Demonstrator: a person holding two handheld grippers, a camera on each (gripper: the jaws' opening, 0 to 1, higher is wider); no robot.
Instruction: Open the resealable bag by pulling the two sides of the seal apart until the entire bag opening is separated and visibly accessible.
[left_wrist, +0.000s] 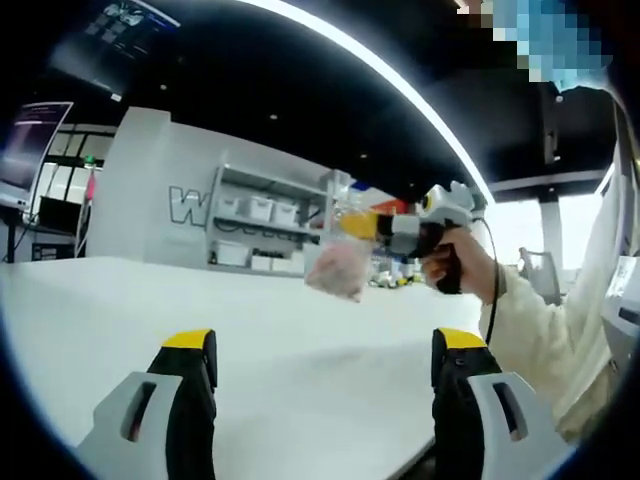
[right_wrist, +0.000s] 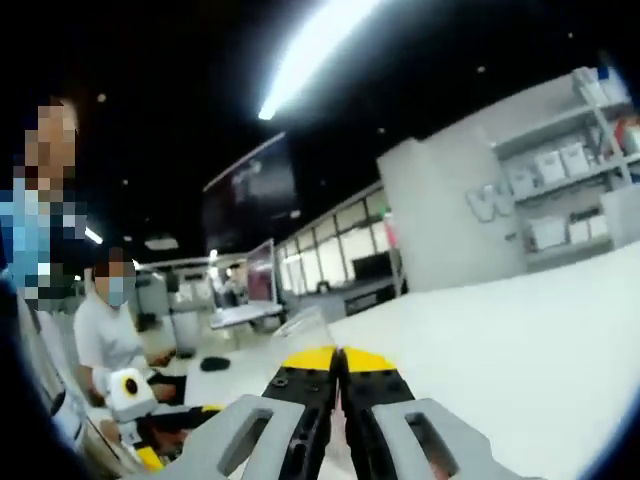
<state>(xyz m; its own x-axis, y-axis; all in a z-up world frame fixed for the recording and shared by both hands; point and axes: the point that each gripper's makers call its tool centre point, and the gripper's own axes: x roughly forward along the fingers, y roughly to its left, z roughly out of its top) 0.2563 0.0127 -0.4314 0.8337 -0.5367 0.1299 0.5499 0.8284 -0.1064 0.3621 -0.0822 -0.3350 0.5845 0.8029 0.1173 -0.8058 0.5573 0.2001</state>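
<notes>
One edge of the resealable bag (left_wrist: 338, 268) is pinched in my right gripper (right_wrist: 340, 362); my left gripper (left_wrist: 325, 352), jaws spread above the counter (left_wrist: 300, 380), must next take the opposite lip.

Left tool (left_wrist: 325, 365) open, right tool (left_wrist: 362, 224) holding bag (left_wrist: 338, 268)

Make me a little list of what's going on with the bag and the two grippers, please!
bag: small clear resealable bag with something pink inside, hanging in the air above the white table
right gripper: shut on the bag's top edge, held up by a hand
left gripper: open, jaws wide apart, low over the table, not touching the bag
bag opening: cannot tell if separated
background: shelves with boxes; seated person
</notes>
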